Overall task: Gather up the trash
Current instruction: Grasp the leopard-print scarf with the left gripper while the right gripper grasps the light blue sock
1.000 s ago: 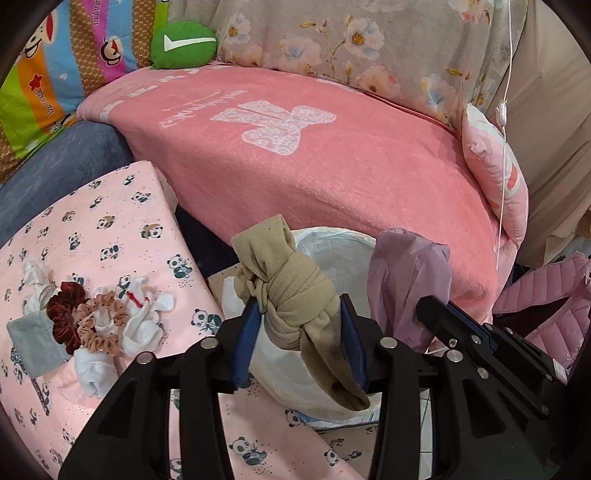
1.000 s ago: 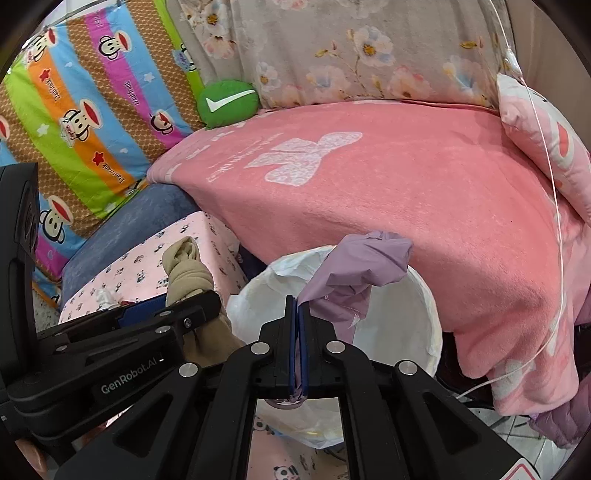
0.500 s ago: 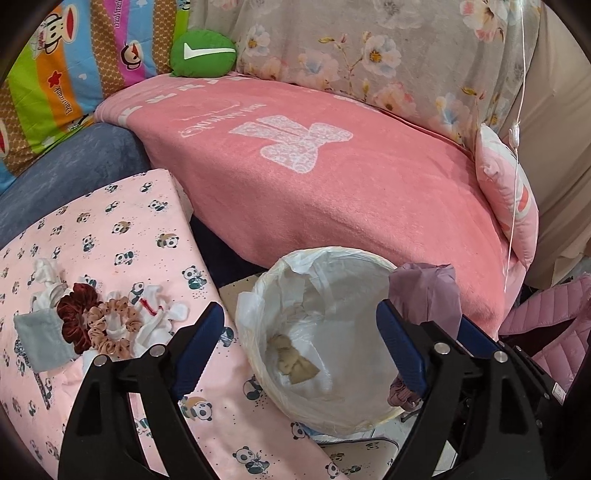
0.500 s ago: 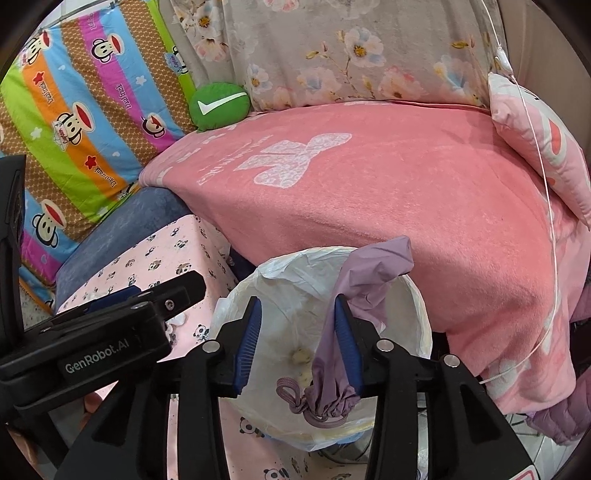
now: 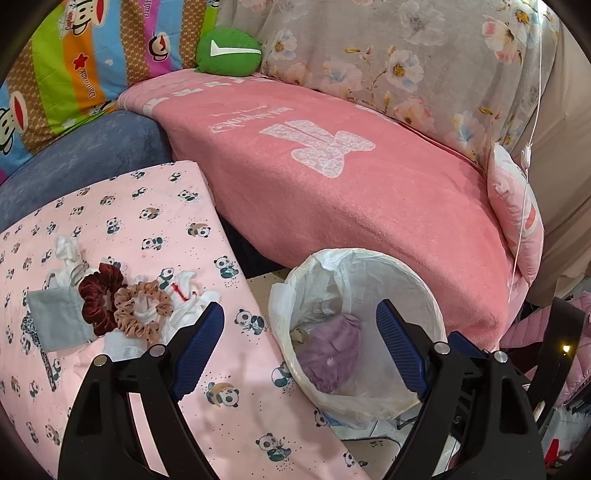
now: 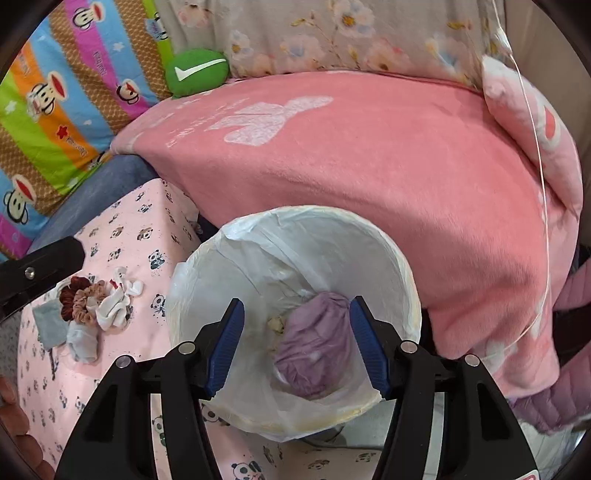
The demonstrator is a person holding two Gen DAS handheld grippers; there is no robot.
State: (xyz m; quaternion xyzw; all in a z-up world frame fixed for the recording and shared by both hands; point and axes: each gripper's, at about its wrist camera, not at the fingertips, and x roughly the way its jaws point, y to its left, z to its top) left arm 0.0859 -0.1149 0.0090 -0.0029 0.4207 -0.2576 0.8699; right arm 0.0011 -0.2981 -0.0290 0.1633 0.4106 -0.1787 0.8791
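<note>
While right gripper (image 6: pixel 297 349) opens empty, purple cloth (image 6: pixel 314 354) below — inside bin (image 6: pixel 369 229).

The bin (image 6: pixel 391 266) stood before the bed (image 6: pixel 369 166). In the bin lay a knotted cloth (image 6: pixel 314 350). Left of the bin, scrunchies (image 5: pixel 122 306) and socks (image 6: pixel 118 299) lay on a covered stool (image 5: pixel 147 221).

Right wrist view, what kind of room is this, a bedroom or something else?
Probably a bedroom or a living room with a sofa bed: a pink blanket spread over it, a floral pillow and cartoon-monkey bedding behind, and a bag-lined trash bin beside it.
</note>
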